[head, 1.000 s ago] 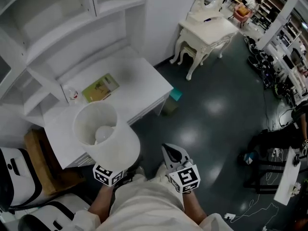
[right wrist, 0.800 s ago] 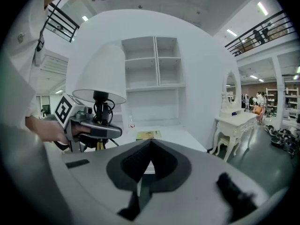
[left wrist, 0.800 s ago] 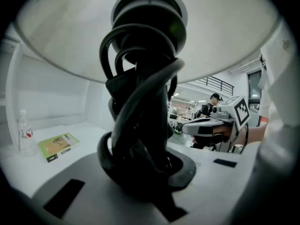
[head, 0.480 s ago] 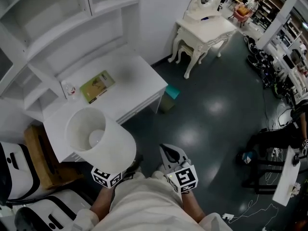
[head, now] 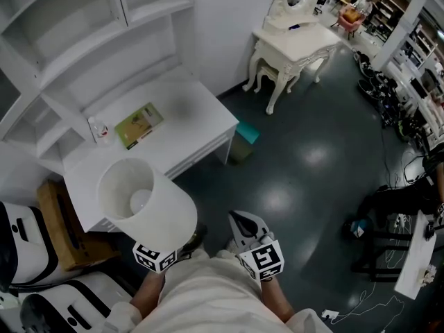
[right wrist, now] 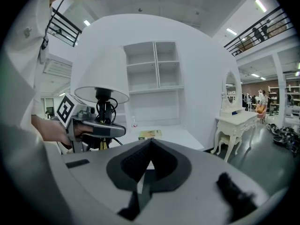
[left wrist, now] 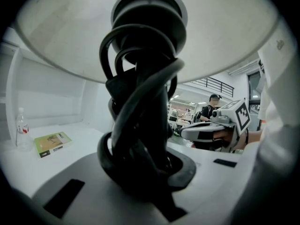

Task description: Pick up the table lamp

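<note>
White lamp [head: 147, 201]: upright, lifted off the desk [head: 198, 109], its shade in front of my chest.
Left claw [left wrist: 140, 165]: clamped on the lamp's stem, where the black cord [left wrist: 136, 93] is wound; it points forward, tipped slightly down.
Right claw [right wrist: 149, 165]: jaws together with nothing between them; beside the left one, pointing forward and slightly down.
Hands: both drawn in close to my body.
Desk: book [head: 143, 124] and bottle [head: 98, 130] lie on it, apart from the lamp.
</note>
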Demonstrator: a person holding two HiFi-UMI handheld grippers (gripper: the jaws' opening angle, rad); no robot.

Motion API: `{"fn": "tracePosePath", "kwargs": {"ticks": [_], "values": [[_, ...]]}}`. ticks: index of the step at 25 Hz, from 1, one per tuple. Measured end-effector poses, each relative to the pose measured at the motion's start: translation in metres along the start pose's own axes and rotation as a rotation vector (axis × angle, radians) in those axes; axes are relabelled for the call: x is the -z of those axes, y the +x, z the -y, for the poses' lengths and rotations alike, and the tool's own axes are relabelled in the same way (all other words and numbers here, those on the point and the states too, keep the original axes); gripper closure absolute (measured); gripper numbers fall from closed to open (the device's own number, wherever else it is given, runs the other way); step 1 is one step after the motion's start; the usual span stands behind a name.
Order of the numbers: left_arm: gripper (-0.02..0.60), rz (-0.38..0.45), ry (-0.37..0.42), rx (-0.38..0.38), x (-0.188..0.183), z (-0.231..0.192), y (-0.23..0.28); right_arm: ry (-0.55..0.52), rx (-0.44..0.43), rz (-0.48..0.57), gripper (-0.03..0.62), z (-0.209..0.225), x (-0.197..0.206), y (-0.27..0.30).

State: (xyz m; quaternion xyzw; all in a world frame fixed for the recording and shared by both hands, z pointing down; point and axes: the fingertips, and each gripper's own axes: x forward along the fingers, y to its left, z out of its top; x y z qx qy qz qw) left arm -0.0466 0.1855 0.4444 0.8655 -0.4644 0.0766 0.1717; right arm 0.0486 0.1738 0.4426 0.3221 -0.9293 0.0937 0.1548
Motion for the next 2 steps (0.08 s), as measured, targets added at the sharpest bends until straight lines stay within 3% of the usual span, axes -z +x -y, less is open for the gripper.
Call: {"fn": "tracePosePath", "kwargs": {"ticks": [2], "values": [[0.574, -0.003, -0.004, 0.0, 0.0021, 0.0025, 0.0027, 0.003, -0.003, -0.004, 0.583, 0.0016, 0.0036, -0.0021]]}}
